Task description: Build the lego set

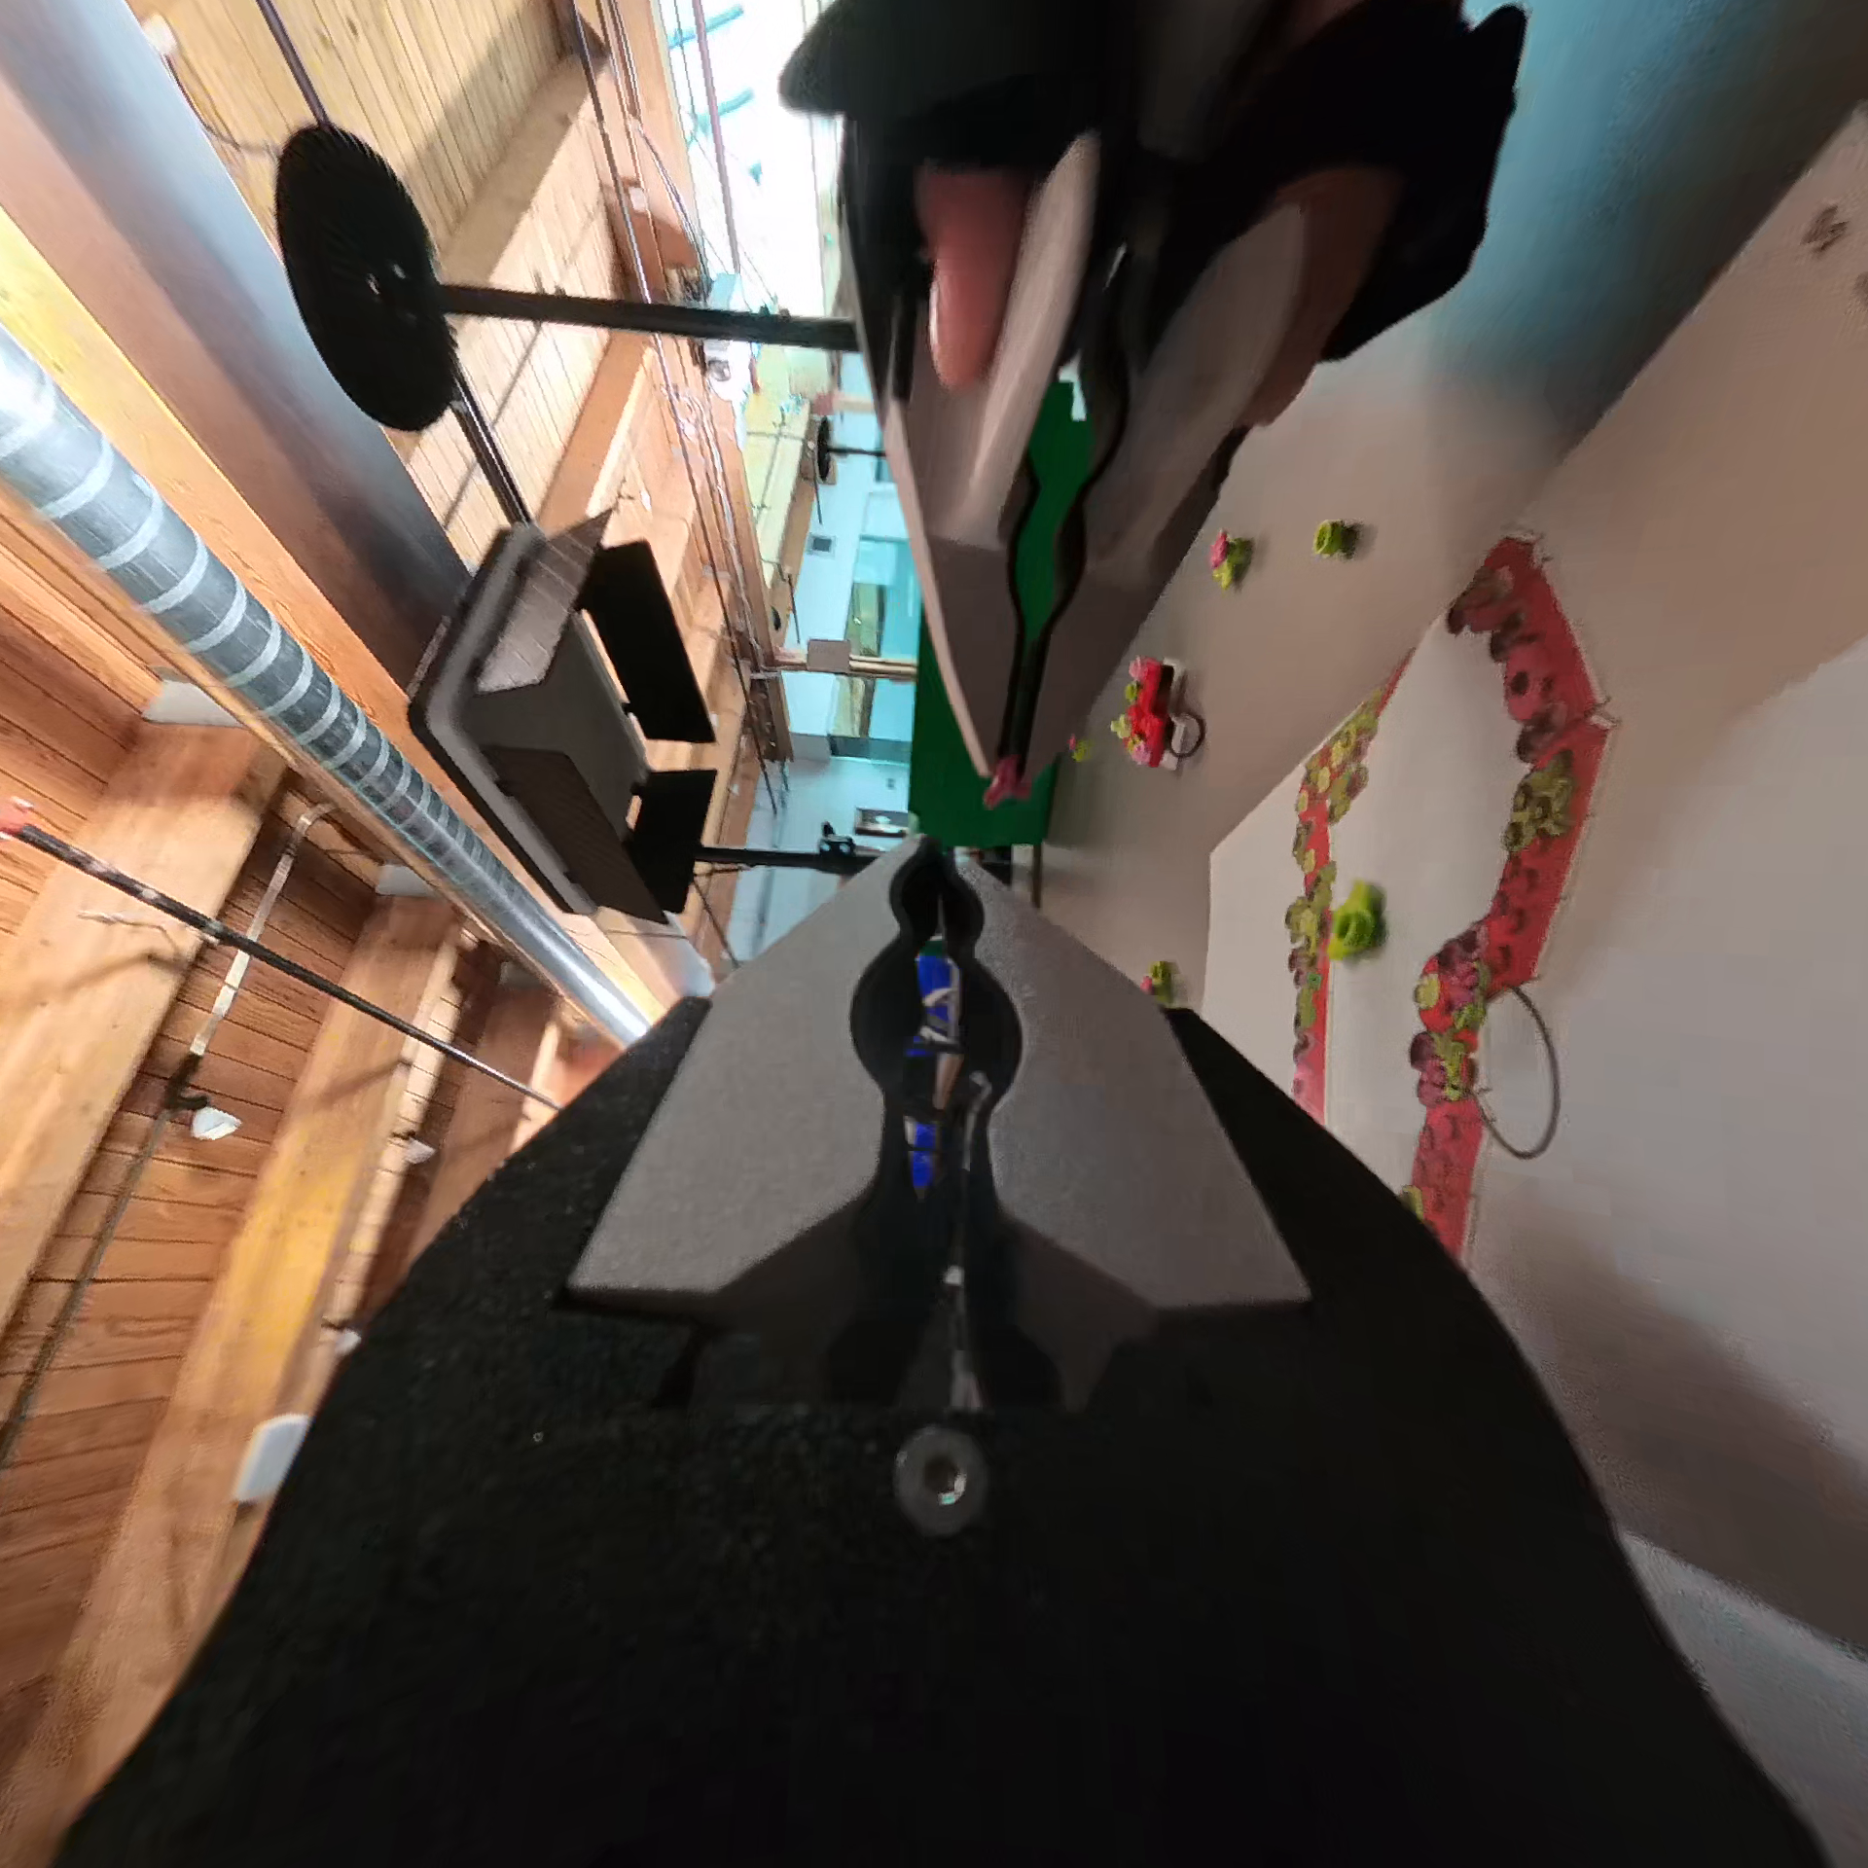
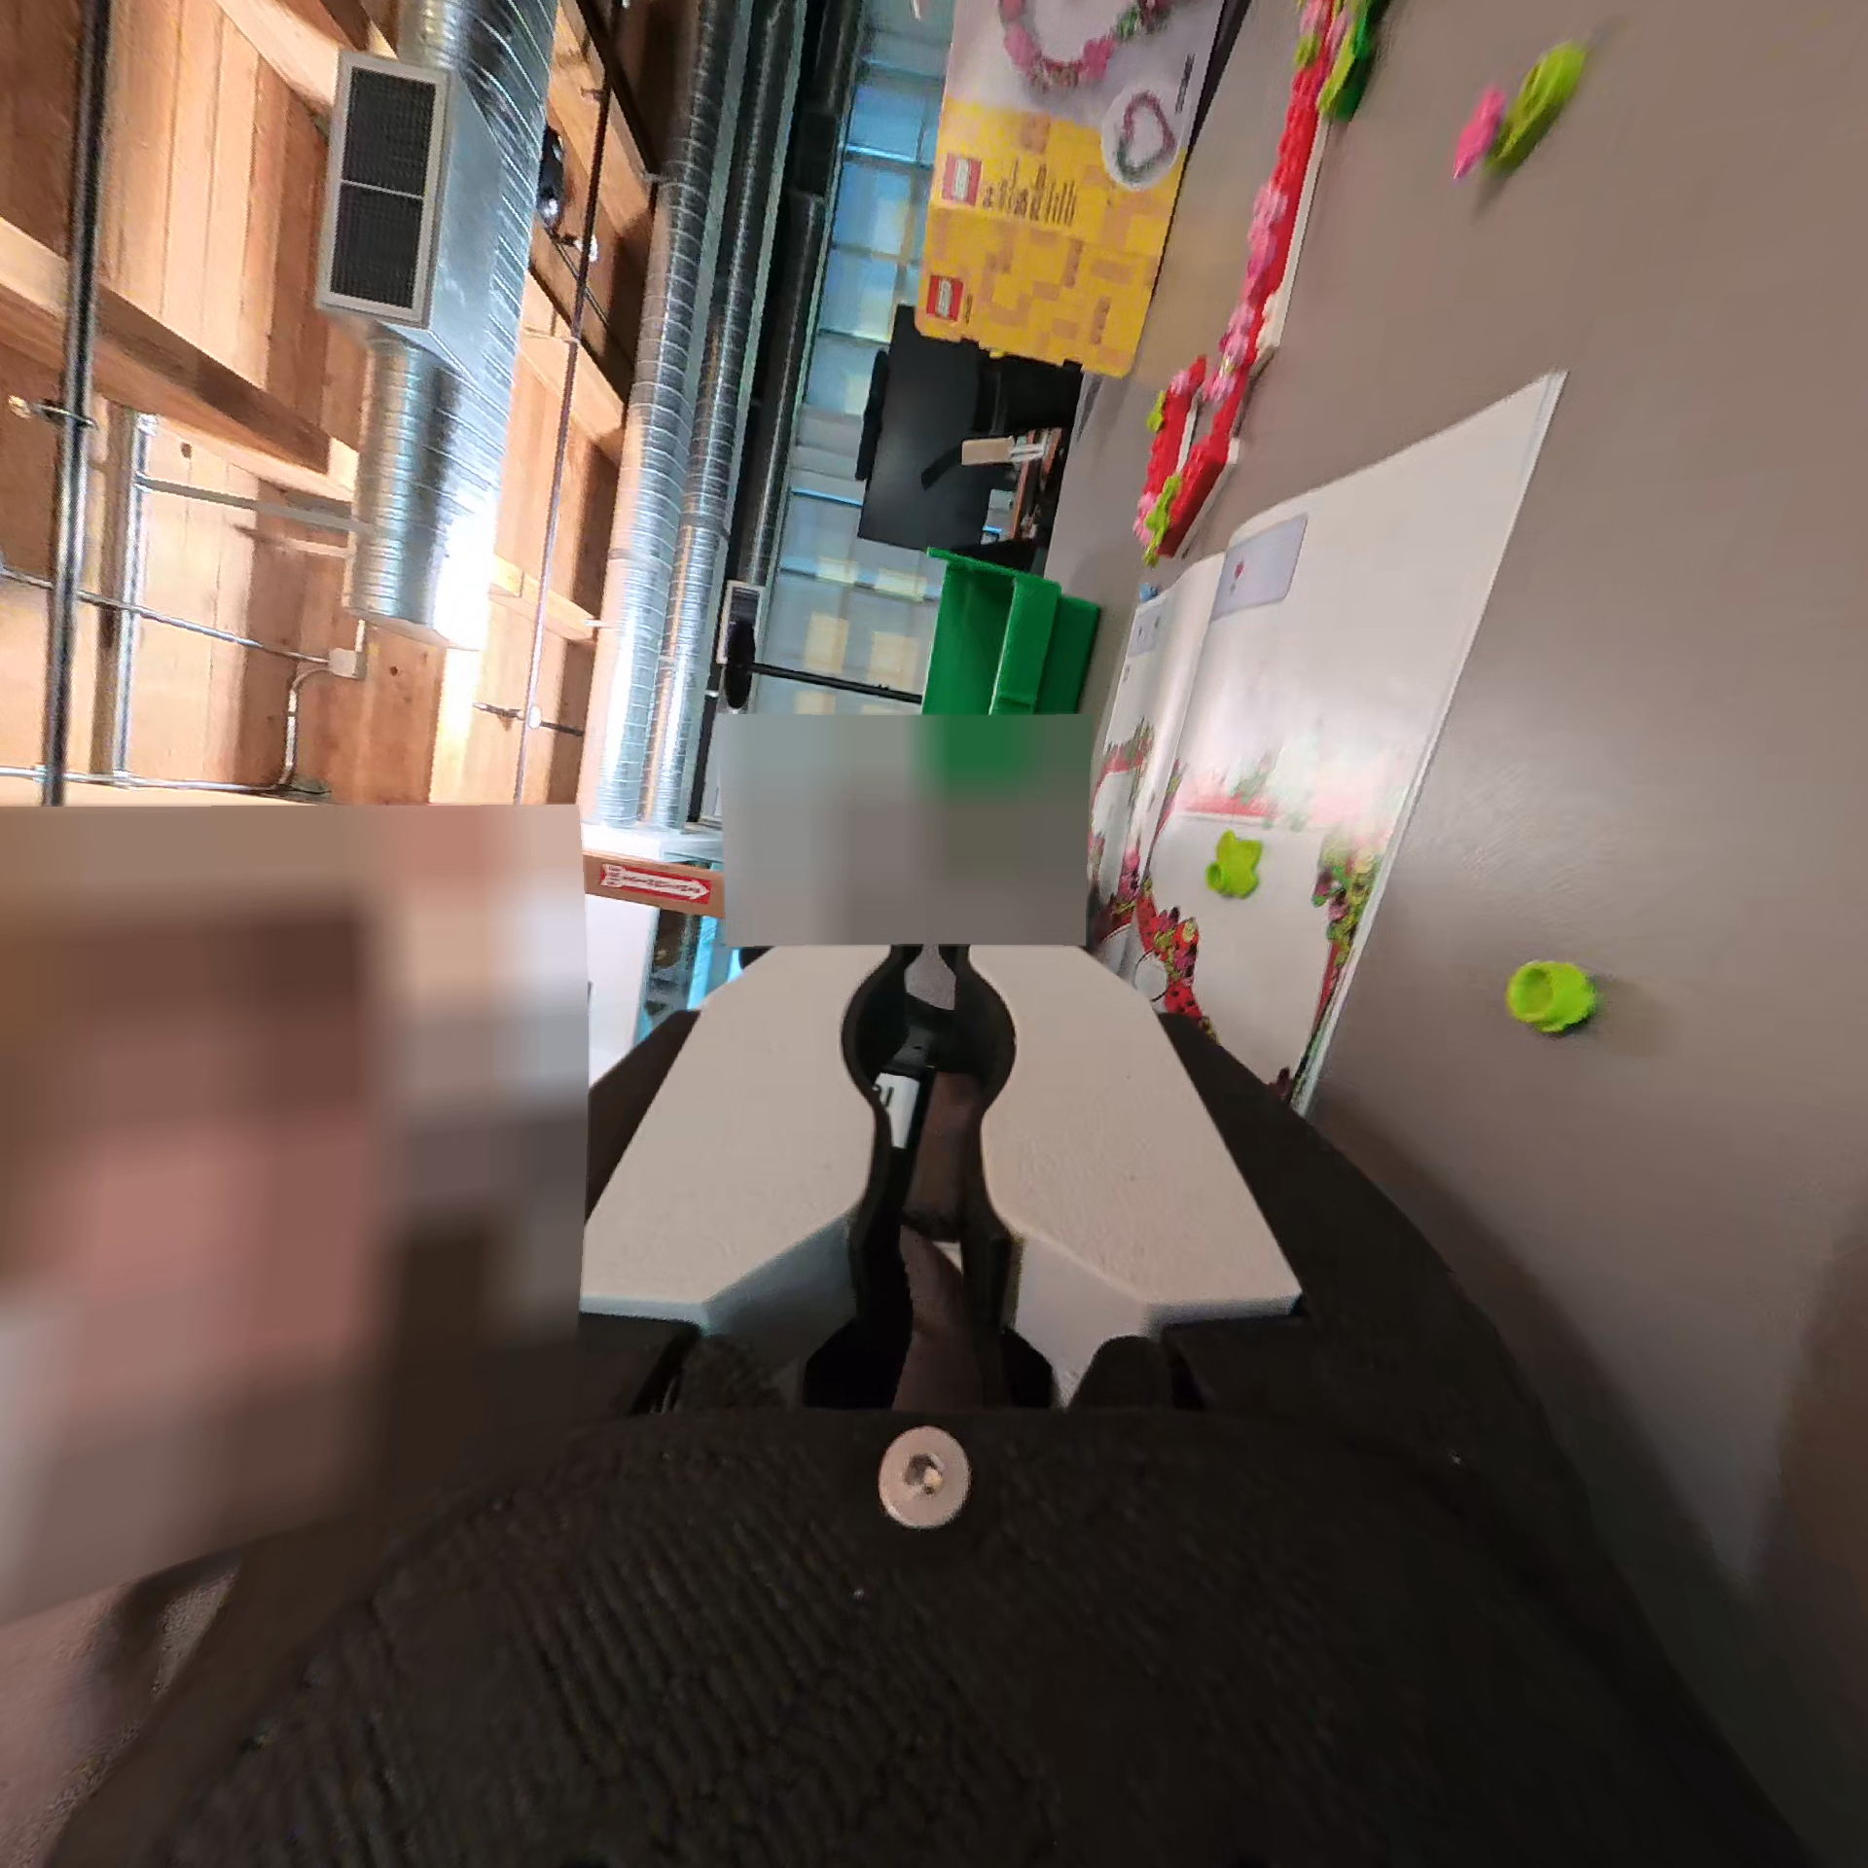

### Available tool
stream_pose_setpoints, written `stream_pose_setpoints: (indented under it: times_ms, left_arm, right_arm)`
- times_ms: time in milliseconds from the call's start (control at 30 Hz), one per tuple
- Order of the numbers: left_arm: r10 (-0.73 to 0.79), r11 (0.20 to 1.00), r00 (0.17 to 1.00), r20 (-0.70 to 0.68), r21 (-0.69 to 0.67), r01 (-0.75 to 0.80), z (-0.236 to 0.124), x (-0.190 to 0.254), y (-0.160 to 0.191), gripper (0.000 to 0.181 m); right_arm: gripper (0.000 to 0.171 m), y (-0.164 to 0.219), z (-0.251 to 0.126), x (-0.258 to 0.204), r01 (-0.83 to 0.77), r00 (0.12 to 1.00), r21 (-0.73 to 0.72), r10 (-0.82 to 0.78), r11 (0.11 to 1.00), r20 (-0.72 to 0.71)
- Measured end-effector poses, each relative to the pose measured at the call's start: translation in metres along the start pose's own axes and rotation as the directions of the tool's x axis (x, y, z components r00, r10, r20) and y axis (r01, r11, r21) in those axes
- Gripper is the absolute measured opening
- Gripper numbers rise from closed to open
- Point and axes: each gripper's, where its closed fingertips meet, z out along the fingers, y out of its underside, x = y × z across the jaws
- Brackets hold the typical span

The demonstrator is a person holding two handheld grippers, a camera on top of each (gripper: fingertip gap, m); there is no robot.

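Up close, we see our matte left gripper [image 1: 940, 869] with jaws pressed together, while the right gripper [image 1: 1011, 763] pinches a tiny pink lego piece [image 1: 1004, 781] above the smooth grey worktop [image 1: 1314, 475].

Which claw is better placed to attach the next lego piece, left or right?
Probably the right claw: it is shut on a small pink piece above the table. The left claw is shut and seems empty.

A small pink lego piece [image 1: 1003, 780] is pinched at the right tool's [image 1: 1014, 753] closed tips, above the table.
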Motion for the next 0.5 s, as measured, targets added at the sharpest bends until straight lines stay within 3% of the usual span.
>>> stream_pose_setpoints:
  times_ms: [33,367,433,500]
  left_arm:
    - [-0.030,0.999,0.999,-0.015,-0.018,0.030,0.001,0.001,0.005,0.000]
    - [-0.437,0.899,0.894,-0.101,-0.091,0.429,0.003,0.006,0.039,0.000]
    - [-0.538,0.842,0.817,-0.206,-0.081,0.534,0.002,0.018,0.033,0.000]
    - [-0.652,0.741,0.676,-0.342,-0.101,0.664,0.000,0.028,0.023,0.000]
  right_arm:
    - [0.000,-0.003,-0.002,0.000,0.009,1.000,0.009,-0.009,1.000,-0.008]
    - [0.000,-0.016,-0.017,-0.004,0.096,0.995,0.056,-0.095,0.994,-0.019]
    - [0.000,-0.015,-0.021,-0.004,0.122,0.992,0.051,-0.121,0.991,-0.023]
    - [0.000,-0.012,-0.027,-0.001,0.171,0.984,0.027,-0.169,0.985,-0.049]
